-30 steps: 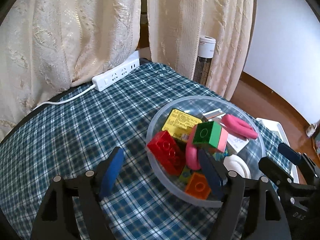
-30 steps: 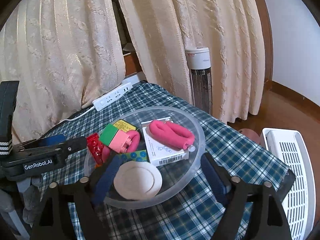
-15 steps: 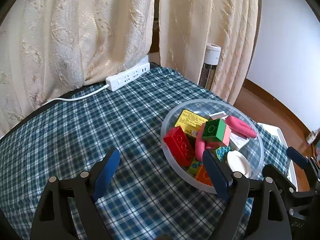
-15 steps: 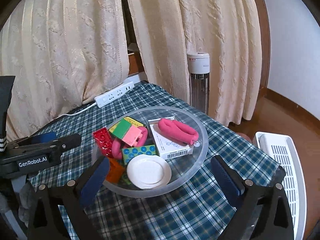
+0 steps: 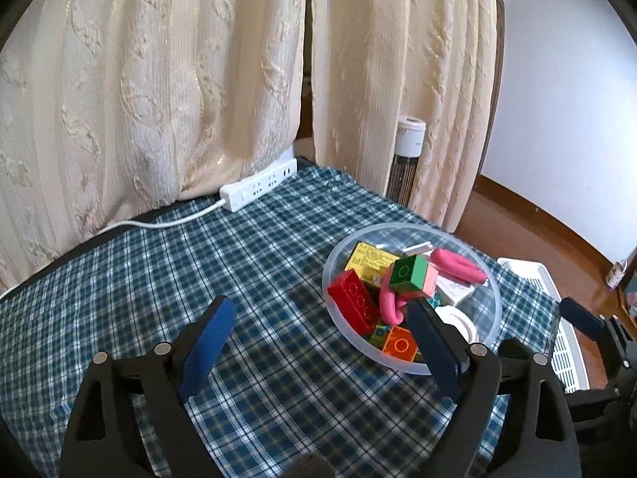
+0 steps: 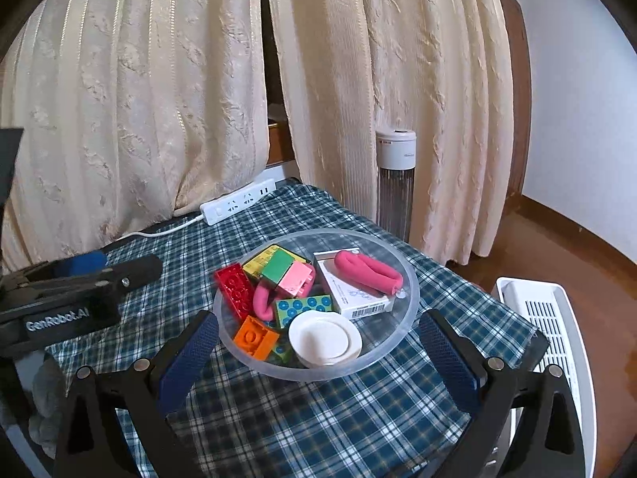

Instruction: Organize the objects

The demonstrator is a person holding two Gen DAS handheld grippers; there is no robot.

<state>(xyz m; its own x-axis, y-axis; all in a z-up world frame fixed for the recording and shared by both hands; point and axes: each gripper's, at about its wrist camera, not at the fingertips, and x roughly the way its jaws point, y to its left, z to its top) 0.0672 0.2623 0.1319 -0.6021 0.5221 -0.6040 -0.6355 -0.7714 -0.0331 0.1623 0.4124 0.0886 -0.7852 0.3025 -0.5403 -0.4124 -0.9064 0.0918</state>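
A clear plastic bowl (image 5: 493, 290) (image 6: 410, 279) stands on the plaid tablecloth. In it lie a red brick (image 6: 235, 286), a green-and-pink block (image 6: 286, 271), an orange brick (image 6: 254, 336), a pink foam loop (image 6: 366, 271), a white box (image 6: 354, 298), a yellow box (image 5: 370, 259) and a white round lid (image 6: 324, 338). My left gripper (image 5: 318, 310) hovers left of the bowl, its jaws opening over bare cloth. Drawn back in front of the bowl, my right gripper (image 6: 318, 320) stands open and apart from the rim.
A white power strip (image 5: 258, 187) with its cord lies at the table's back edge under cream curtains. A tower heater (image 6: 396, 183) stands behind the table. To the right, past the table's edge, a white slatted crate (image 6: 545, 326) sits on the wooden floor.
Both grippers have drawn back and up from the bowl, and their jaws stand wider. The bowl and its contents have stayed in place.
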